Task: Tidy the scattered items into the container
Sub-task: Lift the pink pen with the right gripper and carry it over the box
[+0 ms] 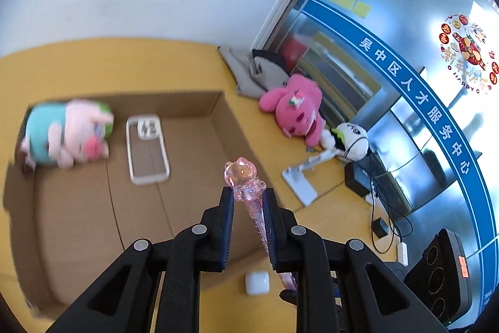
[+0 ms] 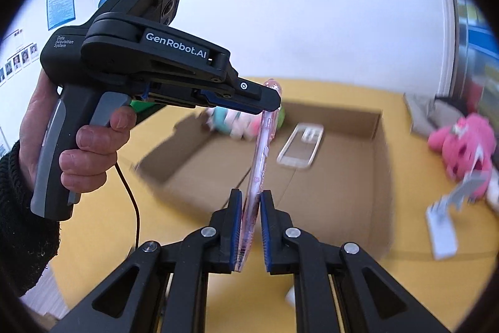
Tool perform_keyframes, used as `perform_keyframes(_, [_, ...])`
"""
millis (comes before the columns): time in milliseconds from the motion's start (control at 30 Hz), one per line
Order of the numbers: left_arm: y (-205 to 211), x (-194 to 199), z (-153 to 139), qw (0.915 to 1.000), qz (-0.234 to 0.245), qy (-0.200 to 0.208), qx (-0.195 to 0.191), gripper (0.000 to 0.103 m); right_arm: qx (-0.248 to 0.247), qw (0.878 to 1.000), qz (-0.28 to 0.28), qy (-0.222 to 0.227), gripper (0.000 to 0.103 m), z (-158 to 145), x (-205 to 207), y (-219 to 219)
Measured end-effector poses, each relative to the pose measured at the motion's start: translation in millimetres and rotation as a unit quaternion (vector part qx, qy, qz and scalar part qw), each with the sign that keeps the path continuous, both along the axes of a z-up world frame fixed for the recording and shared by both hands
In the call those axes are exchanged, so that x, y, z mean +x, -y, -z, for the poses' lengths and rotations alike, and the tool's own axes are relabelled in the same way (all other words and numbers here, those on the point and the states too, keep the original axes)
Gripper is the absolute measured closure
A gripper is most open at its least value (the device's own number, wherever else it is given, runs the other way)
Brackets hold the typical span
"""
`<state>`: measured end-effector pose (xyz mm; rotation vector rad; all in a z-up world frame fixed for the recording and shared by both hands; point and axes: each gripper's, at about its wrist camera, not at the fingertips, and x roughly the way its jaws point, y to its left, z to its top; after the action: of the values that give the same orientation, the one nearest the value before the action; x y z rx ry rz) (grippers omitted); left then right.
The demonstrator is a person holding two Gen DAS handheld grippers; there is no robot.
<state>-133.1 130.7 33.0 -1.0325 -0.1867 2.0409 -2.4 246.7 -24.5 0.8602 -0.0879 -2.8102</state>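
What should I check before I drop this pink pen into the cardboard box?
1. Left gripper jaws closed on the pink pen near its charm end: ok.
2. Right gripper jaws closed on the pen's other end: ok.
3. Pen over the cardboard box: cannot tell.
4. Free floor in the box beside the phone case and plush pig: ok.
5. Everything else tidied: not ok, white earbud case lies on the table outside the box.
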Motion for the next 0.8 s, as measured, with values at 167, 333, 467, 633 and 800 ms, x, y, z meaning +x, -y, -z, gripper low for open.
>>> perform_keyframes(167, [-26, -64, -30, 0.9998, 0.004, -0.006, -0.020, 0.084, -0.019, 1.000, 0.016, -0.001, 0.092, -23, -52, -31])
perform_keyframes(333, [-53, -123, -18, 0.9984, 0.033, 0.019, -0.041, 0.084, -0.027, 0.999, 0.036, 0.029, 0.092, -18, -97, -63])
perform_keyframes(467, [-73, -170, 23, 0.9944, 0.039, 0.072, -0.067, 0.084, -0.041, 0.995, 0.045, 0.081, 0.092, 12, -137, -82])
perform_keyframes(633, [-90, -208, 78, 0.9875, 0.032, 0.120, -0.097, 0.084, -0.064, 0.985, 0.054, 0.151, 0.092, 52, -180, -101])
perform_keyframes(800, [-102, -240, 122, 0.9814, 0.027, 0.157, -0.107, 0.084, -0.071, 0.972, 0.070, 0.215, 0.092, 86, -218, -115])
